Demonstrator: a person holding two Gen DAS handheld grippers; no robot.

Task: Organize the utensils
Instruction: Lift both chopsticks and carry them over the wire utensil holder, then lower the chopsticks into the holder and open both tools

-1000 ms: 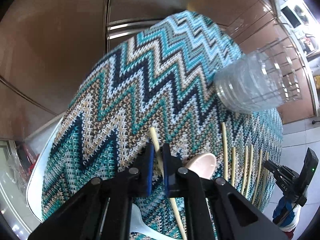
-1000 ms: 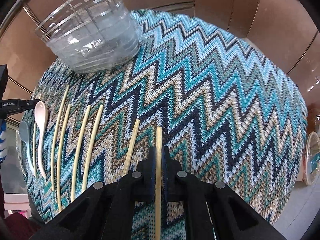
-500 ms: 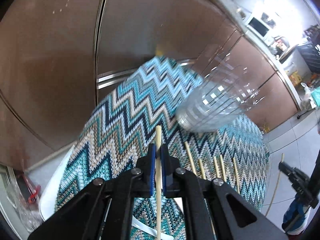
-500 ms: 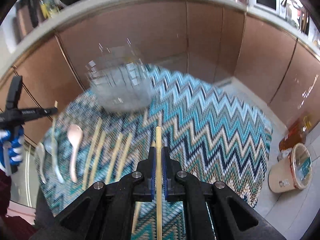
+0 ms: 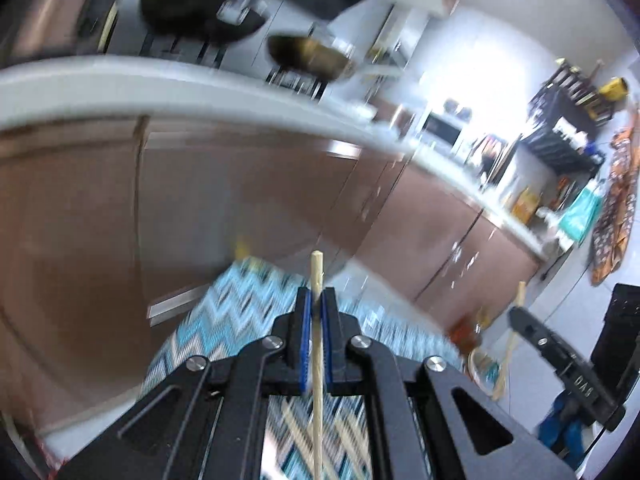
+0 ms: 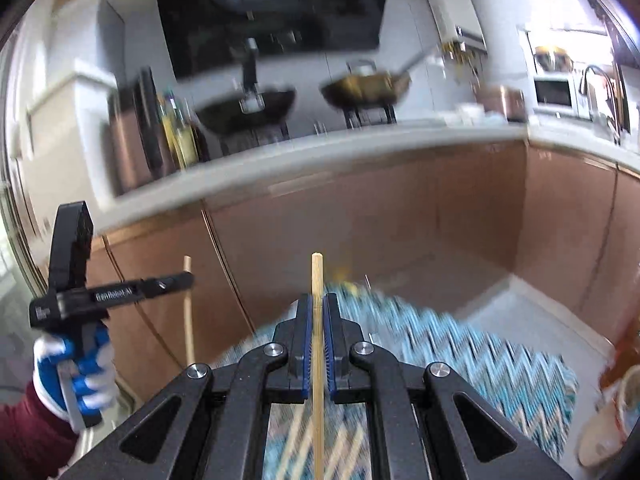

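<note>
My left gripper (image 5: 316, 300) is shut on a pale wooden chopstick (image 5: 317, 276) that stands up between its blue pads, lifted high above the zigzag-cloth table (image 5: 240, 304). My right gripper (image 6: 316, 306) is shut on another chopstick (image 6: 317, 276), also raised. Each gripper shows in the other's view: the left gripper (image 6: 188, 280) with its chopstick (image 6: 188, 320), and the right gripper (image 5: 516, 314) with its chopstick (image 5: 510, 348). Several chopsticks (image 6: 296, 440) lie blurred on the cloth below. The clear holder is out of view.
Brown cabinet doors (image 6: 400, 232) under a white counter (image 6: 320, 156) stand beyond the table. Two woks (image 6: 248, 108) sit on the stove. A small bin (image 6: 612, 420) stands on the floor at the right. A microwave (image 6: 554, 92) is at the far right.
Both grippers have lifted and tilted up with their chopsticks. The table has dropped low in both views, the clear holder has left them, and the counter and stove have come into sight.
</note>
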